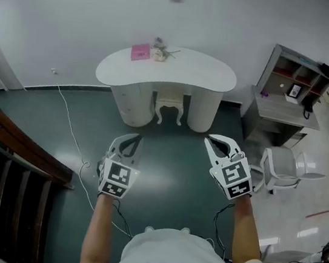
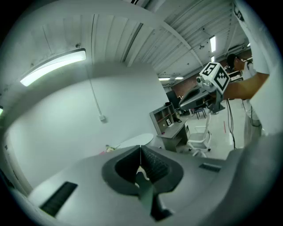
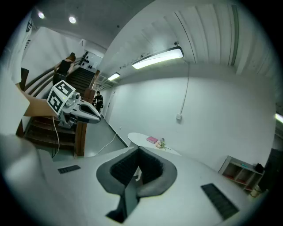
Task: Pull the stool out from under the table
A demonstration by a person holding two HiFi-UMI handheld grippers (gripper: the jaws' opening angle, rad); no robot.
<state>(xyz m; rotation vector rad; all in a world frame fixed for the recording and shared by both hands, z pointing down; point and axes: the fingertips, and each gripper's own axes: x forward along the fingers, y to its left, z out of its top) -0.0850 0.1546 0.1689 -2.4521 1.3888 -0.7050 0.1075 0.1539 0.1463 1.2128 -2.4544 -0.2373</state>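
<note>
Stool (image 1: 170,108) sits under the table (image 1: 167,73); left claw (image 1: 135,137) and right claw (image 1: 208,139) both closed, empty.

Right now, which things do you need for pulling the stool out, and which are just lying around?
For the job:
- stool, tucked under the white table
- left gripper and right gripper, both shut, empty, well short of the stool

Just lying about:
- pink book and flowers on the tabletop
- grey desk
- white chair
- cable on the floor

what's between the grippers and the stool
Only bare floor, as the head view shows; the stool sits under the table.
</note>
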